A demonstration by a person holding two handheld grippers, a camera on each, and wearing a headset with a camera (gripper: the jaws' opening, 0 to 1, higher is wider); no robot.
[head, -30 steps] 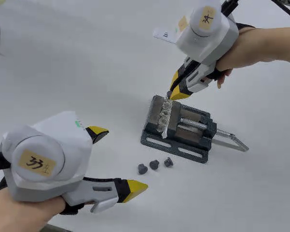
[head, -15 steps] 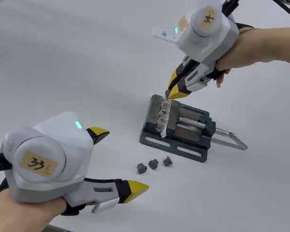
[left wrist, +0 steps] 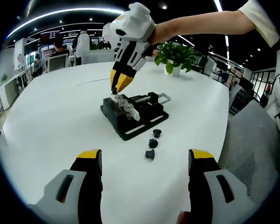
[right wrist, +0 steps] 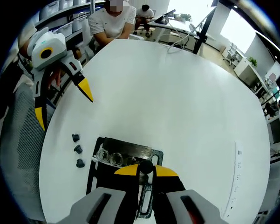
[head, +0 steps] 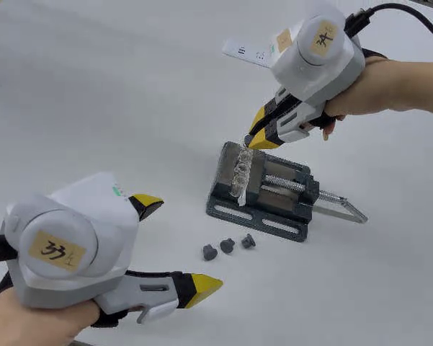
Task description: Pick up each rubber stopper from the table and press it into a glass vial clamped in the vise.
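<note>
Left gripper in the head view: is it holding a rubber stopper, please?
No, the left gripper has open jaws with nothing between them; three stoppers lie on the table.

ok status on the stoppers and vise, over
Right gripper shut on a rubber stopper, over the vials in the vise. Left gripper open, clear of the work. Three stoppers on the table by the vise. Nothing in the way.

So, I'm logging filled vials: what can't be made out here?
1. Vial count: in the right gripper view the right gripper covers part of the vials; in the head view the glass blurs together.
2. Whether the held stopper is seated: hidden by that gripper's tips; too small in the left gripper view.
</note>
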